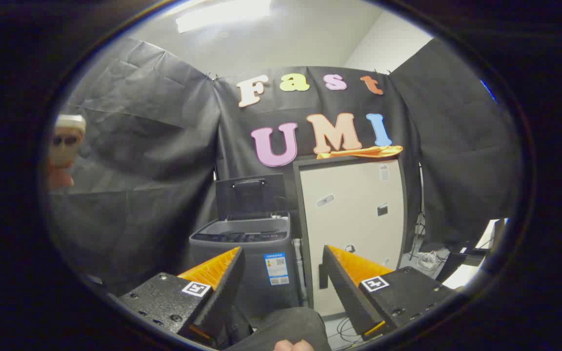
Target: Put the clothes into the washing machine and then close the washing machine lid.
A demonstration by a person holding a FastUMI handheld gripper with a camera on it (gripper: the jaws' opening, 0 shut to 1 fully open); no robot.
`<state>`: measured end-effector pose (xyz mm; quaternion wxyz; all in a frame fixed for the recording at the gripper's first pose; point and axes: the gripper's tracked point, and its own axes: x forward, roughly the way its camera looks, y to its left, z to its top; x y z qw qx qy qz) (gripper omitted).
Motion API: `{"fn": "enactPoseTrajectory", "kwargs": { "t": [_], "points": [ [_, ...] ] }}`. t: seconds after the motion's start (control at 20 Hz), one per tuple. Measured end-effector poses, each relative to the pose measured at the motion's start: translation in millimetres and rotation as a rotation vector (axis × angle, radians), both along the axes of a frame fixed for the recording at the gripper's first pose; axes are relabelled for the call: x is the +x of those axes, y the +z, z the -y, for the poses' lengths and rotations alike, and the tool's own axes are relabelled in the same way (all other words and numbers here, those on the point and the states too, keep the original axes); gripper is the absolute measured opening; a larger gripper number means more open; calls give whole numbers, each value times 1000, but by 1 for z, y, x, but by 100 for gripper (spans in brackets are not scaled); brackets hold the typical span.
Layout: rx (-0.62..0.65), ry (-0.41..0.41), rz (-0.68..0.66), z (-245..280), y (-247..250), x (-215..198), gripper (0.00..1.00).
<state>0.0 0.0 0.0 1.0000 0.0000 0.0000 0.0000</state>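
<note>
While our gripper (281,282) hangs with its fingers spread wide and nothing between them, we see the washing machine (247,258) beyond them, its lid (250,195) raised upright. An orange garment (361,152) lies on the top edge of the pale cabinet (351,214) just beside the machine.

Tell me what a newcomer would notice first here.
The dark grey washing machine stands just beyond the open tool, lid raised upright at its back. Beside it stands a tall cream cabinet with an orange cloth lying on top. The tool holds nothing; a dark garment lies low between its fingers.
</note>
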Motion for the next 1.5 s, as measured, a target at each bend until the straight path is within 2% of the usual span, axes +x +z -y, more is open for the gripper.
{"fn": "enactPoseTrajectory", "kwargs": {
  "t": [0.1,0.25,1.2,1.5],
  "points": [
    [-16,-10,0,7,4,-1,97],
    [30,-12,-2,9,3,-1,97],
    [-7,1,-8,2,2,-2,96],
    [55,4,-14,5,16,23,96]
  ]
}}
